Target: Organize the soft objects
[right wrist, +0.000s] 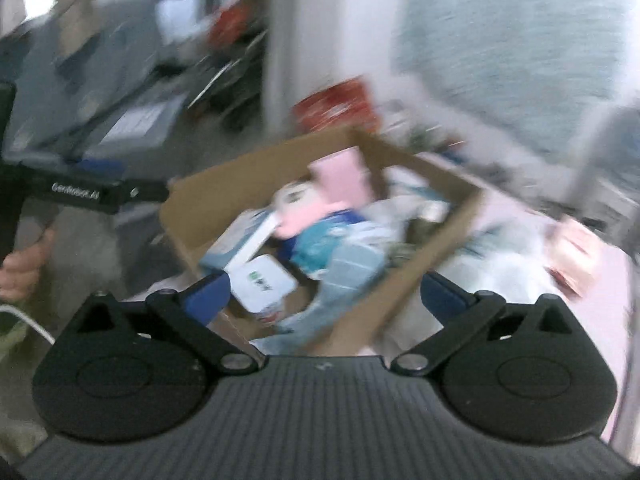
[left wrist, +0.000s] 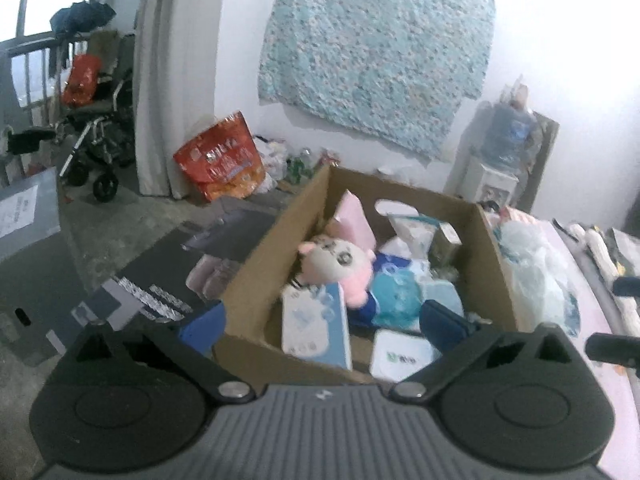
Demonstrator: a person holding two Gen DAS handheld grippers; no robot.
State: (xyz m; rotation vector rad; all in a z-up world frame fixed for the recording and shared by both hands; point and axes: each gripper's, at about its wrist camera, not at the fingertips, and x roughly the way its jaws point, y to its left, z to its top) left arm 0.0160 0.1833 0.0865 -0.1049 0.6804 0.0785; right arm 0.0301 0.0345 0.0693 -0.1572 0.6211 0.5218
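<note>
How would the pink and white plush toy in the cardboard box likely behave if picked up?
The plush toy looks stuffed and rounded, so it would probably squash and feel light. Its limbs would likely flop. Lying loosely on packets in the cardboard box, it should lift free easily.

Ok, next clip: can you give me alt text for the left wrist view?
An open cardboard box holds a pink and white plush toy, a pink pillow, tissue packs and blue soft items. The left gripper hangs over its near edge, jaws wide and empty. Behind, a blue patterned cloth hangs on the white wall.
</note>
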